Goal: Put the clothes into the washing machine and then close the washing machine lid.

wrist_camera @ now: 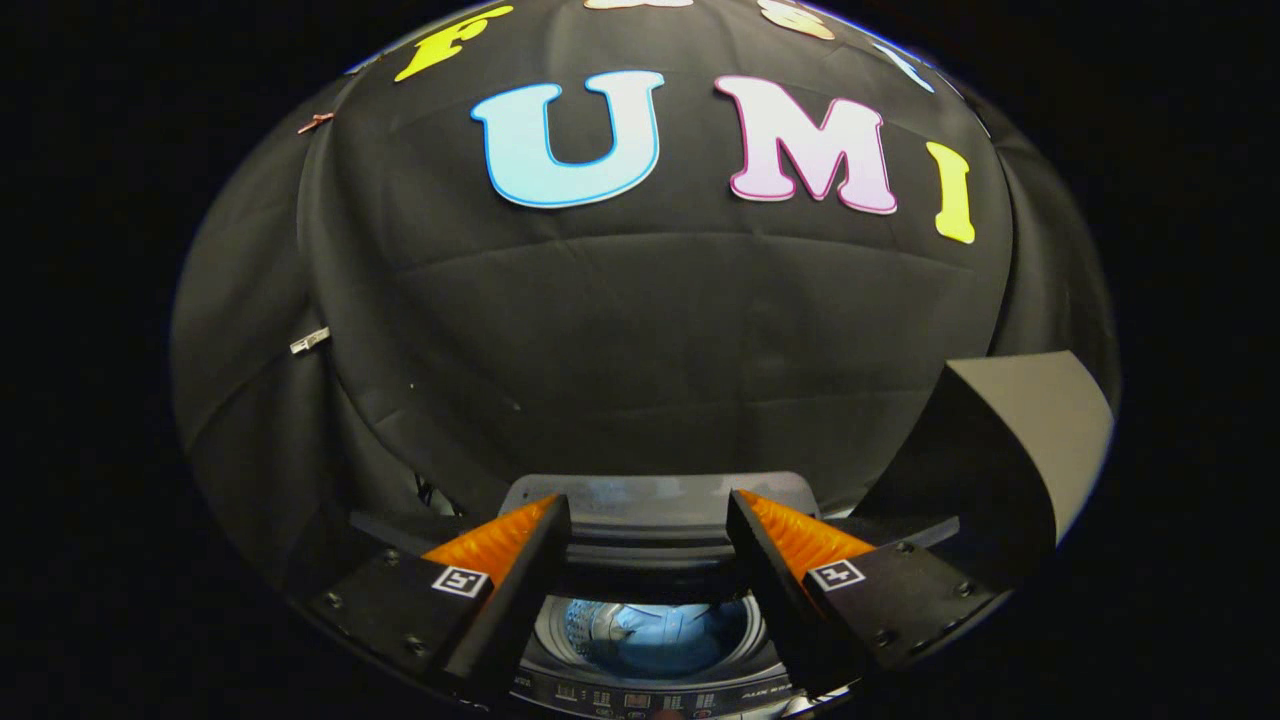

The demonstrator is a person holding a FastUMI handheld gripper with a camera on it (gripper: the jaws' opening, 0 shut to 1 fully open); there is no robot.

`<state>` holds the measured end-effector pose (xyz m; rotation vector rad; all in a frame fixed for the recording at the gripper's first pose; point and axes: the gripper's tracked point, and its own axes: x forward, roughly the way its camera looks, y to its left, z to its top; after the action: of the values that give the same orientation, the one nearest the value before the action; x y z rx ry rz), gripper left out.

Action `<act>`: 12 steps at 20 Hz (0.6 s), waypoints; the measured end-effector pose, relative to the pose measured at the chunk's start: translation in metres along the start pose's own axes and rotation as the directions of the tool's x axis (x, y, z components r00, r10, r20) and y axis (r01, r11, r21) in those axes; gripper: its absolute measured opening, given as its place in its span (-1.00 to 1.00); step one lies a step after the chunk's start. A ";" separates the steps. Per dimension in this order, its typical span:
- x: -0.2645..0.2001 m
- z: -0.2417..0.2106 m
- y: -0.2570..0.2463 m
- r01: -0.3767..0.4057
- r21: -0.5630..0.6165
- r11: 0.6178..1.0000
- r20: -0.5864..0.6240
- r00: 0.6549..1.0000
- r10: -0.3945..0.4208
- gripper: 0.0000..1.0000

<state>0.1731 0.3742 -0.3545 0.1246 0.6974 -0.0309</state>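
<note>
Gripper (648,520) hovers above the dark top-loading washing machine (650,690), jaws spread and empty, pale blue clothes (660,632) already in the drum, so the raised grey lid (655,497) looks next.

Raised lid (655,497) stands behind the unobstructed drum opening (655,632).

You won't find any wording sharp enough to read. The washer's control strip (650,698) carries small markings and a short printed word, all too blurred and tiny. Each finger (462,581) bears a square coded tag, without letters.
</note>
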 end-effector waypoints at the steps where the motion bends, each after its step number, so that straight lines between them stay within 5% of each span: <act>1: 0.001 -0.013 -0.003 0.002 -0.008 1.000 -0.020 1.000 -0.003 0.99; 12: 0.008 -0.093 -0.019 0.009 -0.021 1.000 -0.182 0.983 -0.013 0.99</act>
<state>0.1188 0.3669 -0.4322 0.1047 0.8815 -0.0230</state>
